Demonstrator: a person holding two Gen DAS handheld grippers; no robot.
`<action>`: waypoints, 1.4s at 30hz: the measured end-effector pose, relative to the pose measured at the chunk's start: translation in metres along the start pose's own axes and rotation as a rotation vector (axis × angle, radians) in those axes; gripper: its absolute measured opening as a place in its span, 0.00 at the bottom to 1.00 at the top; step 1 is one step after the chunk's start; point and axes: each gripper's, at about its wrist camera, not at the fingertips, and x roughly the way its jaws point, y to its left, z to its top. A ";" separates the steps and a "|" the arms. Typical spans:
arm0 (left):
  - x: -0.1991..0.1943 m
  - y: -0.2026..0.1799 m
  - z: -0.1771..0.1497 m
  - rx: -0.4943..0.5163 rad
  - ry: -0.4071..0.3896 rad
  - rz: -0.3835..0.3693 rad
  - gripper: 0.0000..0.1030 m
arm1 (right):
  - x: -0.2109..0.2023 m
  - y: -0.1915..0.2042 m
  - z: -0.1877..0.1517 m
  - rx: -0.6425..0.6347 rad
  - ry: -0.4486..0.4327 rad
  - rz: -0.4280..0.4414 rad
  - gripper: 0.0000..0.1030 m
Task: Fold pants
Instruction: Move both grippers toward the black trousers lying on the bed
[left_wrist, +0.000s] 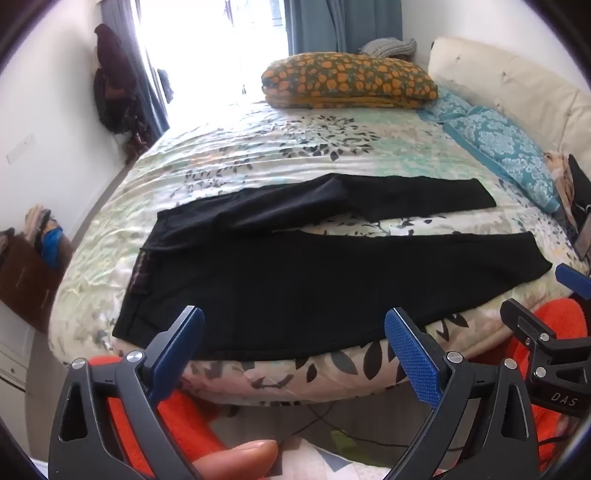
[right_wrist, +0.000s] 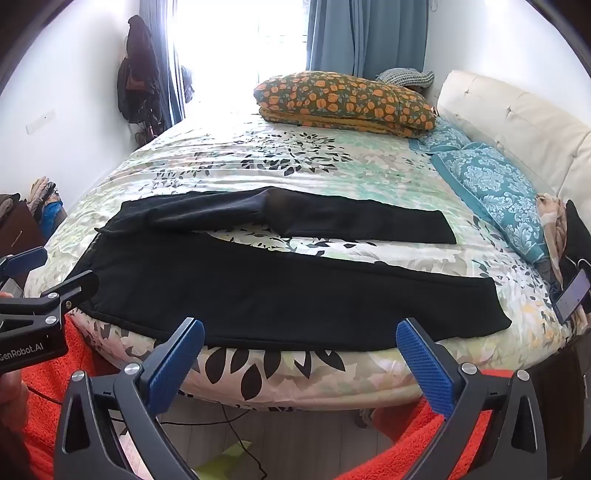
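Observation:
Black pants (left_wrist: 295, 269) lie flat on the floral bedspread (left_wrist: 258, 155), waistband to the left and the two legs spread apart to the right. They also show in the right wrist view (right_wrist: 280, 288). My left gripper (left_wrist: 295, 332) is open and empty, just off the bed's near edge in front of the pants' near leg. My right gripper (right_wrist: 299, 339) is open and empty, also at the near edge before the same leg. The right gripper shows at the right of the left wrist view (left_wrist: 554, 314); the left gripper shows at the left of the right wrist view (right_wrist: 48, 273).
A folded orange-patterned quilt (right_wrist: 343, 101) lies at the far side of the bed. Teal pillows (right_wrist: 491, 184) and a cream headboard (right_wrist: 517, 122) are on the right. A phone (right_wrist: 570, 295) leans at the right edge. Cables (right_wrist: 236, 435) run on the floor below.

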 end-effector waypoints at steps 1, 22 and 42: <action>-0.001 0.000 0.000 -0.001 -0.006 -0.003 0.96 | 0.000 0.000 0.000 0.001 0.000 0.002 1.00; 0.012 -0.004 -0.009 0.006 0.047 0.007 0.96 | -0.001 0.000 -0.003 0.000 -0.005 -0.009 1.00; 0.037 -0.001 0.006 -0.018 0.074 -0.027 0.96 | 0.017 0.000 0.003 0.015 0.003 0.043 1.00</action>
